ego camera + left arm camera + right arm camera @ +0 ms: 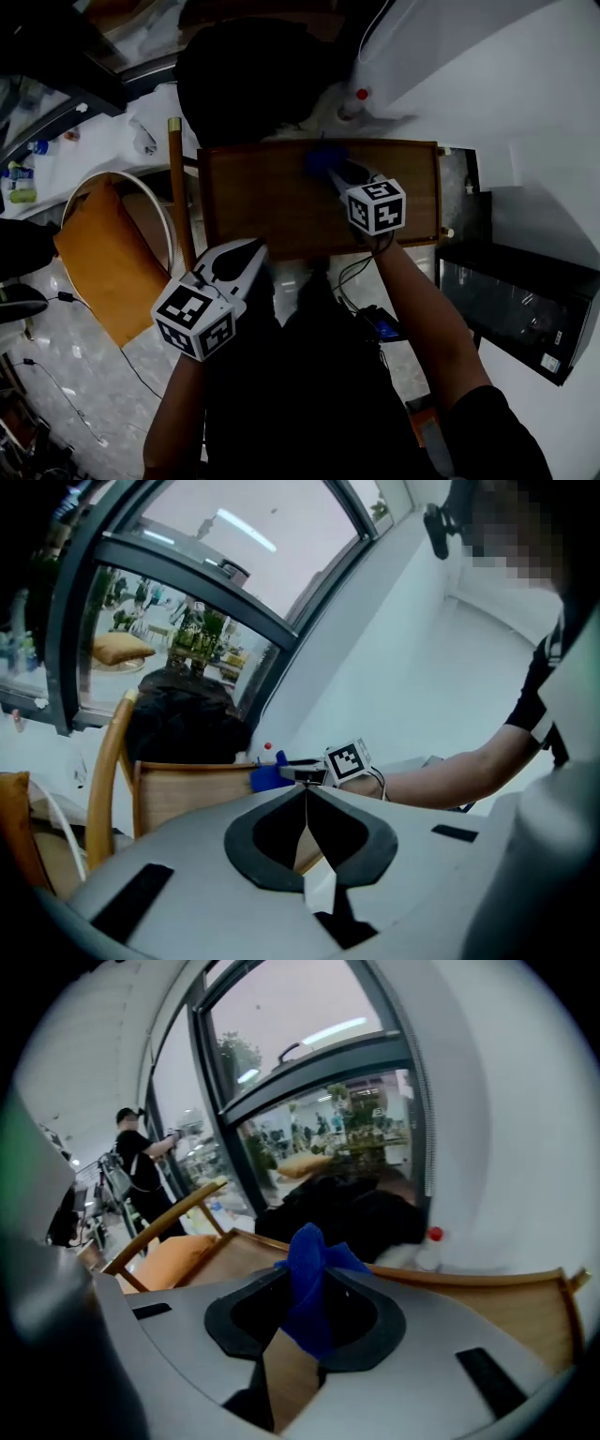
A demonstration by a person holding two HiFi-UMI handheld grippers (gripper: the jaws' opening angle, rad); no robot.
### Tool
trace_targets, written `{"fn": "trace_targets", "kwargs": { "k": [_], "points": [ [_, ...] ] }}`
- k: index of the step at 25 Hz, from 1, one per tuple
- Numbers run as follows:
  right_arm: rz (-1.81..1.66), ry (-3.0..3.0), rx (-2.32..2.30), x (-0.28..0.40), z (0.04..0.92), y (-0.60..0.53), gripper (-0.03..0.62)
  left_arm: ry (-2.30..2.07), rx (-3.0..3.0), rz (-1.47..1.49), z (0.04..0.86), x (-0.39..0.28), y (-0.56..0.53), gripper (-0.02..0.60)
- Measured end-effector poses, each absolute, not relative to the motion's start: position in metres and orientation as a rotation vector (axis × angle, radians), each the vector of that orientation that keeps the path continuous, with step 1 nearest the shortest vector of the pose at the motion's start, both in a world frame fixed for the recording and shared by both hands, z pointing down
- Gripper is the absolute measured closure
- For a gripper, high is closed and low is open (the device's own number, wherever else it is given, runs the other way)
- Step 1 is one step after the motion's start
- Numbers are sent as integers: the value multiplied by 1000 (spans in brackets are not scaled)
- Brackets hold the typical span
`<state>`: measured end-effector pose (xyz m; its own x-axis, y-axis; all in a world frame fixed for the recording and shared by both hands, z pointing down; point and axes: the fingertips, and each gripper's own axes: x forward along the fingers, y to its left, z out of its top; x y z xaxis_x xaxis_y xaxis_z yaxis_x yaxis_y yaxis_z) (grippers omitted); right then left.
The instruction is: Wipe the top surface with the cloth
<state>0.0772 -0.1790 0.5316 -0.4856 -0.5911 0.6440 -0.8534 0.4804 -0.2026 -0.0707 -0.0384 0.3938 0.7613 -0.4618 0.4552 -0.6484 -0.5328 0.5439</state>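
Left gripper [253, 251] is hanging just off the near edge of the wooden top [272, 206], jaws pressed together on nothing. Ahead of it, the right gripper [305, 1283] is clamping the blue cloth [307, 1251] over the top's far side. The wipe seems to be mid-stroke, so next the cloth is needing pressing flat and drawing across the bare wood. Beyond the tips, a black bundle [248, 75] and a red-capped bottle [359, 96] are crowding the far edge. An orange-cushioned chair [103, 258] is sitting left of the left gripper.
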Motion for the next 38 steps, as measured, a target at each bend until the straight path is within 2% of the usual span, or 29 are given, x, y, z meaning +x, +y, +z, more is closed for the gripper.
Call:
{"fn": "trace_targets", "kwargs": {
  "k": [6, 9, 12, 18, 25, 38],
  "points": [
    [685, -2400, 875, -93, 530, -156, 482, -893, 2201, 321, 396, -141, -31, 569],
    [665, -2421, 780, -144, 541, -154, 482, -923, 2190, 322, 397, -166, -26, 569],
    [646, -2351, 769, -169, 566, -156, 482, -956, 2167, 319, 399, -188, -20, 569],
    [510, -2223, 728, -173, 590, -156, 482, -963, 2144, 315, 404, -205, -9, 569],
    [527, -2216, 705, -158, 593, -153, 482, -913, 2159, 314, 404, -186, -7, 569],
    [564, -2170, 787, -51, 602, -146, 480, -825, 2210, 361, 399, -114, -21, 569]
  ]
}}
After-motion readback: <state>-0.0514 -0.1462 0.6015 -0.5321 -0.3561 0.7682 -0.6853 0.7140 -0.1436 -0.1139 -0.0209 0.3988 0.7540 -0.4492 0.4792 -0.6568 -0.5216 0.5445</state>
